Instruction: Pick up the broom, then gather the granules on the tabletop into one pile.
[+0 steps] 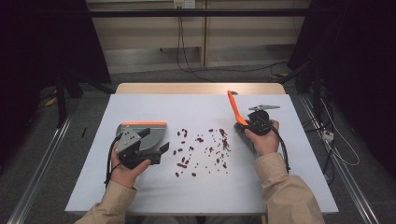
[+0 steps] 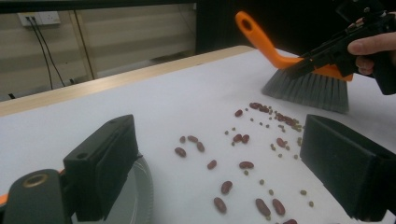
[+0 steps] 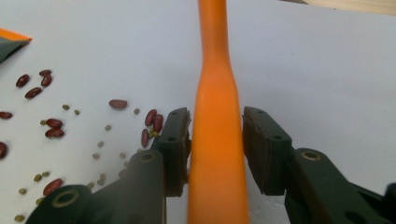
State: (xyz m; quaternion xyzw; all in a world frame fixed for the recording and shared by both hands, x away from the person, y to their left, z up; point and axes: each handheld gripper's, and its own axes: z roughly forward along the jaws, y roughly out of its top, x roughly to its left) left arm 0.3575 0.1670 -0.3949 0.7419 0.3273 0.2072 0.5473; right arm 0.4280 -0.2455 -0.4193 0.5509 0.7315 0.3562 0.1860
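Our right tongs (image 3: 215, 140) stand slightly open around the orange brush (image 1: 236, 113) near the surface's right edge; our left tongs (image 1: 154, 154) hold the dustpan (image 1: 145, 133) toward the left edge.

Smooth, slightly glossy orange plastic on the brush handle (image 3: 215, 140), with soft grey bristles (image 2: 308, 91) below. Matt black plastic fingers (image 3: 264, 149) with dull brass-coloured rivets. Matt pale sheet over the desk (image 1: 154, 191), bare light wood at its far edge. Glossy dark-red beans (image 2: 246, 164). Dull grey dustpan (image 1: 156, 137), orange-trimmed.
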